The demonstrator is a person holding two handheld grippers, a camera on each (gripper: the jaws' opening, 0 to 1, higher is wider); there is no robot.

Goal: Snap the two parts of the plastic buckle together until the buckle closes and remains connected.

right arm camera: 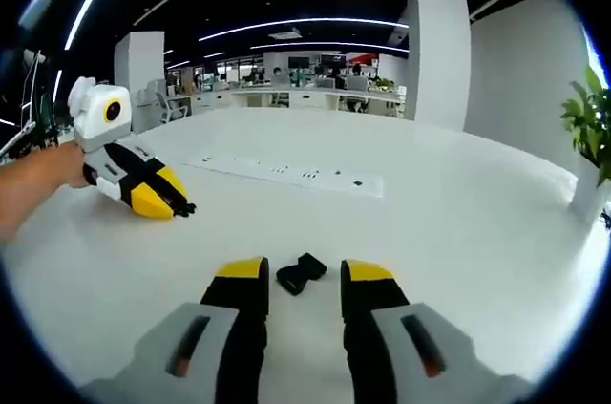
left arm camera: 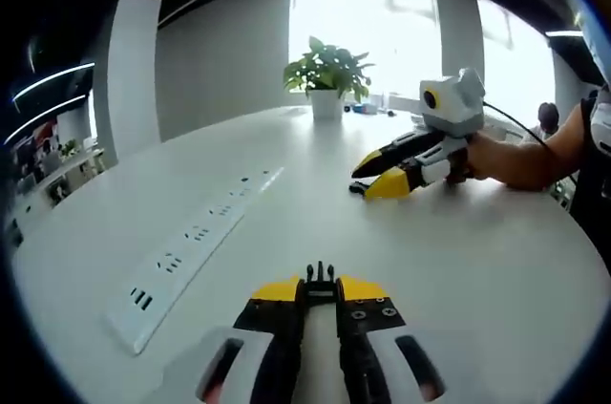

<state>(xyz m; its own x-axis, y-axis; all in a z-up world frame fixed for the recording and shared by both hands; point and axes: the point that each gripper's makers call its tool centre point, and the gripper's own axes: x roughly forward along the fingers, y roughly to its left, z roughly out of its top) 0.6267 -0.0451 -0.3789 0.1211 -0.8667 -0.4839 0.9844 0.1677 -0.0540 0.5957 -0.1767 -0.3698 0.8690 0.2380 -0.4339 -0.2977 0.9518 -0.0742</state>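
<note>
Two buckle halves are in play on the white table (left arm camera: 286, 232). In the left gripper view, the left gripper (left arm camera: 320, 287) has its yellow-tipped jaws drawn close together around a small black pronged buckle piece (left arm camera: 321, 275), whose prongs stick out past the tips; the jaws are clamped on it just above the tabletop. The same gripper appears at the left of the right gripper view (right arm camera: 162, 202), held in a person's hand (right arm camera: 38, 184), with the black piece (right arm camera: 184, 209) poking from its tips.

In the right gripper view, the right gripper (right arm camera: 304, 275) stands with its jaws apart, and the second buckle part (right arm camera: 301, 272), a black socket half with a short strap, lies on the table in the gap between the tips. Whether either jaw touches it cannot be told. From the left gripper view this gripper (left arm camera: 377, 178) shows at the right, gripped by a hand (left arm camera: 496, 158), jaws spread, with a small dark piece (left arm camera: 357, 188) on the table at its tips.

The two grippers are well apart. A long white power strip (left arm camera: 196, 251) lies on the table to the left in the left gripper view, and a potted plant (left arm camera: 326, 79) stands at the far edge by a bright window.
</note>
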